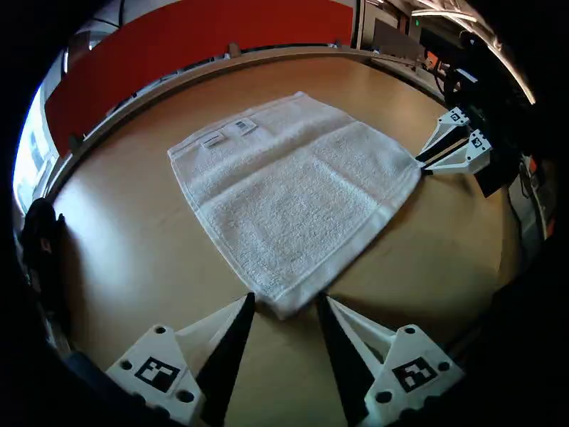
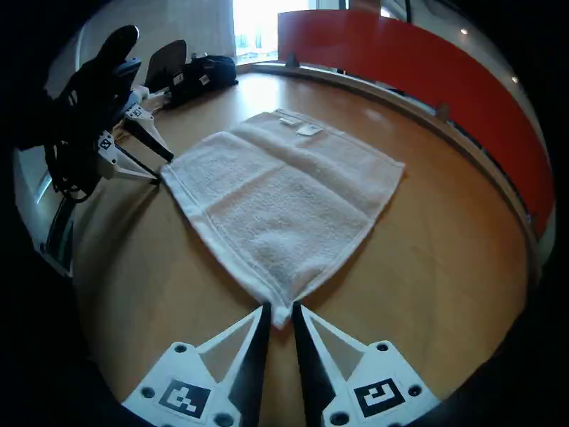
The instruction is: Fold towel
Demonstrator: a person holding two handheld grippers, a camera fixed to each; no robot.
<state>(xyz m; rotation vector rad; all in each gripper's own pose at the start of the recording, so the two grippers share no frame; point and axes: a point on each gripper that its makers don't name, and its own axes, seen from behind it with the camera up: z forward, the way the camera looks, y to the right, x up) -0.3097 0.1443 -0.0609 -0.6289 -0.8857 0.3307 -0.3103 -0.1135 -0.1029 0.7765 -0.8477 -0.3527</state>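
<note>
Two grippers are set at neighbouring corners of the towel (image 1: 291,185), which lies flat and white on a wooden table (image 1: 142,242), turned like a diamond towards each camera. Nearest in the left gripper view, the left gripper (image 1: 284,297) is held with its fingers spread wide; a towel corner lies on the table between them, and neither finger is seen to touch it. In the right gripper view, the right gripper (image 2: 281,307) is drawn in narrowly on its own corner, and the cloth fills the gap between the pads, so it is judged to be clamped there. The step in hand is taken to be the grasping of two corners ahead of a fold, with one side secured and the other not yet pinched. For the next move, the left fingers would need to be closed on their corner, and both corners lifted together and carried over to the far edge, where two small labels (image 1: 231,132) are sewn; an uneven lift could leave the edges misaligned. Beyond the towel the tabletop is bare and smooth, bounded by a raised rim (image 1: 178,78). Behind that a red panel (image 1: 213,32) is seen, and in the right gripper view dark bags (image 2: 203,71) are set below a bright window (image 2: 259,28).
</note>
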